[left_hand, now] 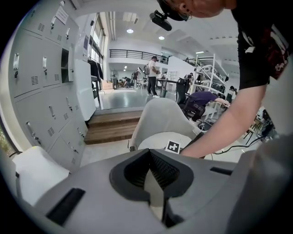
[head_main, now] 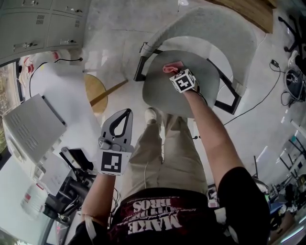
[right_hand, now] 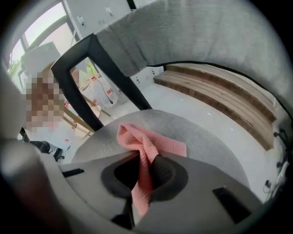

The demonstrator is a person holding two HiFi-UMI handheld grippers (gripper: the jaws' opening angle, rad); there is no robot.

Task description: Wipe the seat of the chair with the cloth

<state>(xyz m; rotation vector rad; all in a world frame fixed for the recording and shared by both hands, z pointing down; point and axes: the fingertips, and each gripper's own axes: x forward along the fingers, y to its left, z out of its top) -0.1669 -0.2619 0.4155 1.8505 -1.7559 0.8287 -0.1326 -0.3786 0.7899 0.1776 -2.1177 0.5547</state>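
A grey upholstered chair stands in front of me, its round seat (head_main: 165, 93) framed by black armrests. My right gripper (head_main: 178, 74) is over the far part of the seat, shut on a pink cloth (head_main: 172, 68). In the right gripper view the cloth (right_hand: 146, 148) runs up between the jaws and spreads onto the seat (right_hand: 206, 137). My left gripper (head_main: 119, 125) hangs off to the left over the floor, jaws shut and empty. From the left gripper view the chair (left_hand: 162, 125) lies ahead, with my right arm reaching across it.
A white table (head_main: 57, 95) with a printer-like box (head_main: 31, 129) stands at my left. Grey lockers (head_main: 38, 24) line the back left. A wooden step (head_main: 253, 12) runs behind the chair. Cables (head_main: 267, 91) trail on the floor to the right. People stand far off in the hall.
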